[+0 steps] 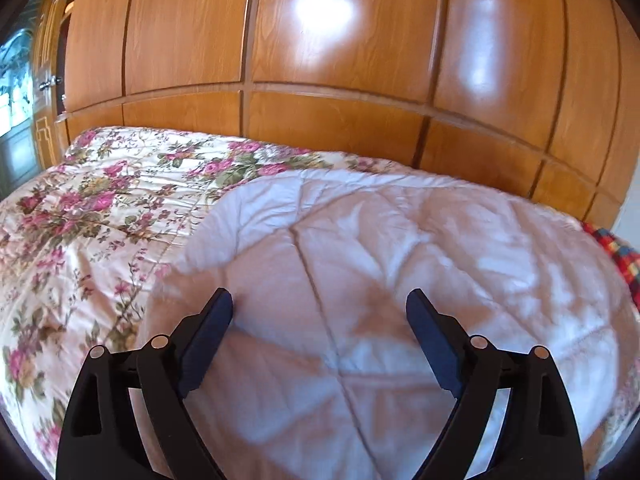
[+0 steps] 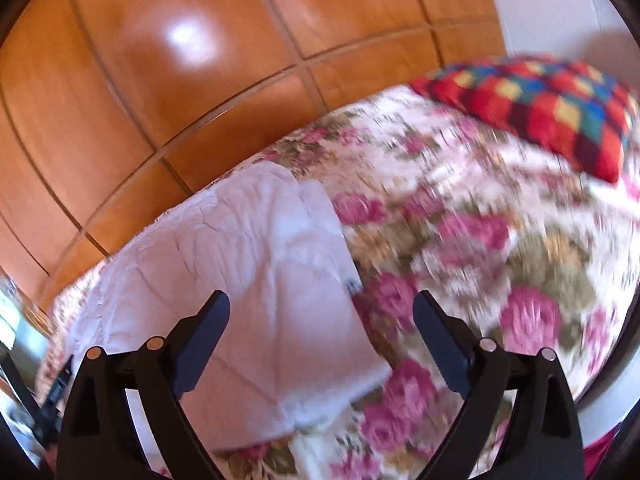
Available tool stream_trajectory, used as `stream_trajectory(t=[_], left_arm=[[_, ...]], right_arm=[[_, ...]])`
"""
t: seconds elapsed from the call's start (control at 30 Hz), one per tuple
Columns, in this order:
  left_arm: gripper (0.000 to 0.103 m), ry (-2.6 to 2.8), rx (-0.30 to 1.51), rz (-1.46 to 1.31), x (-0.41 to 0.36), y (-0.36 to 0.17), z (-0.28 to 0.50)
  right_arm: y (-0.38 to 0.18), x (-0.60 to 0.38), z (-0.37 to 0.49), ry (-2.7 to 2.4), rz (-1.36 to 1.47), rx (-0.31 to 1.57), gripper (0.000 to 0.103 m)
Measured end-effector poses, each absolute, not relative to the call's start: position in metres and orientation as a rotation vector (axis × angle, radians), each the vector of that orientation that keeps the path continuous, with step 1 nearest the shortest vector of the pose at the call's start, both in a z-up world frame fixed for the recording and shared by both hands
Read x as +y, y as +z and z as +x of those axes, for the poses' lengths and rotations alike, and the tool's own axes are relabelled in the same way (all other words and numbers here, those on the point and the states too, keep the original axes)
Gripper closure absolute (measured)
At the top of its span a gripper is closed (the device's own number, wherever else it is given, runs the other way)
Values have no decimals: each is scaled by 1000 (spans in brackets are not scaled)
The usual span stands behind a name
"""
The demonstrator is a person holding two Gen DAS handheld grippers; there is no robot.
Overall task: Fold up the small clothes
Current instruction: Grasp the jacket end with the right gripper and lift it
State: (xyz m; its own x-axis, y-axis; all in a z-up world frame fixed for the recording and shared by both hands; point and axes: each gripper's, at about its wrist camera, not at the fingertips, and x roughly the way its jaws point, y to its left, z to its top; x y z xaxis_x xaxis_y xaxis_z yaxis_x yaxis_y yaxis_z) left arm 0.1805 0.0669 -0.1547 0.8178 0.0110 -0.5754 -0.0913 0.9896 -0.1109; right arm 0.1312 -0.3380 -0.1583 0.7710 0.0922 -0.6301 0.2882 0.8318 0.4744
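A white cloth (image 1: 360,280), creased and faintly quilted, lay spread flat on the bed, and everything else is placed from it here. Under it and reaching out past its edges was a flowered bedspread (image 1: 80,208) with pink roses and green leaves. Behind the white cloth, along the far side of the bed, stood a wall of glossy wooden wardrobe doors (image 1: 320,60) with bright patches of reflected light. Off the right end of the white cloth, well apart from it, a checked pillow (image 2: 540,108) in red, blue and yellow rested on the bedspread.

The left hand-held gripper (image 1: 319,308) hung above the middle of the white cloth with its jaws spread wide and nothing between them; whether the fingertips touched the fabric cannot be told. A long crease in the cloth ran between the two fingers toward the camera.

The right hand-held gripper (image 2: 321,310) stood over the right-hand edge of the white cloth, also released, jaws wide and gripping nothing. Its left finger (image 2: 204,332) was over the cloth and the other over the flowered bedspread just beside it. A small blue mark (image 2: 353,285) showed at that edge of the cloth, between the fingers. The right wrist view was smeared by motion, so finer detail of the bedspread was lost there.
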Motion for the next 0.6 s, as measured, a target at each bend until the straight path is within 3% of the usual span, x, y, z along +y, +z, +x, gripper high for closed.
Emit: stream_trajectory(t=[0.3,0.6], left_arm=[[15,-104,537,-147,30,-135,156],[15,-136,700,-157,20,-159,168]], right_arm=[[-196,-347,116,-14,824,703,10],[-199,-313,132,99,767,686,9]])
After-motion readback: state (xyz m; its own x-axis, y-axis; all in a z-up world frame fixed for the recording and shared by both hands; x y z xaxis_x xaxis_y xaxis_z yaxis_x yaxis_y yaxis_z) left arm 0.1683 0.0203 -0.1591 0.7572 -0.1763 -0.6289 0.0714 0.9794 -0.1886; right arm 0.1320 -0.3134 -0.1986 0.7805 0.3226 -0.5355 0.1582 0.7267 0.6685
